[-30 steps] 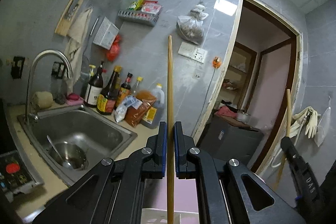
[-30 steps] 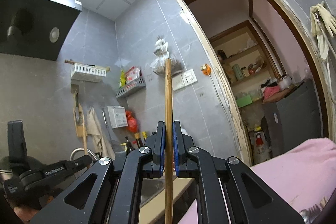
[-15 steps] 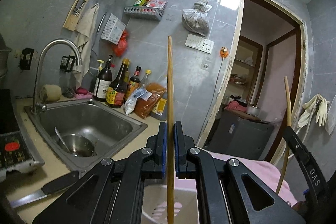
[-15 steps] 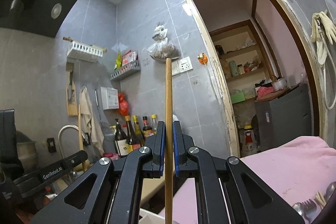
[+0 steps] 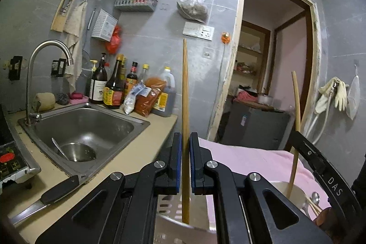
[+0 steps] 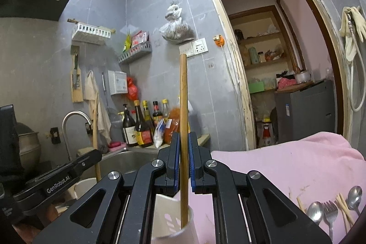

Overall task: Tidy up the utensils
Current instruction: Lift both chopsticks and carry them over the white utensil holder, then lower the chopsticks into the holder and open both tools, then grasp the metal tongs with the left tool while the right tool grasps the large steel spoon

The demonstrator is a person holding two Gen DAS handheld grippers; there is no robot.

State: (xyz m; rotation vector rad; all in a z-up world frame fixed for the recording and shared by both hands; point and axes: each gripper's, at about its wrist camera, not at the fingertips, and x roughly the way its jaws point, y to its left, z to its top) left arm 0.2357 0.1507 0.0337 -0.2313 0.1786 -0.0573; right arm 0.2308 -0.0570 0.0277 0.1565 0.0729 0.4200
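Left claw (image 5: 185, 164) clenched on an upright chopstick (image 5: 185, 106), tip inside white holder (image 5: 169, 212) below; right claw (image 6: 183, 166) likewise gripping another chopstick (image 6: 183, 106).

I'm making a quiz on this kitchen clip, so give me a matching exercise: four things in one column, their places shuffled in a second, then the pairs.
Things:
1. knife
2. steel bowl
3. spoons and fork
4. chopstick

Places:
A. on the pink cloth
B. in the sink
C. between the right gripper's fingers
D. on the counter

Pairs: 1-D, 2-B, 3-A, 4-C
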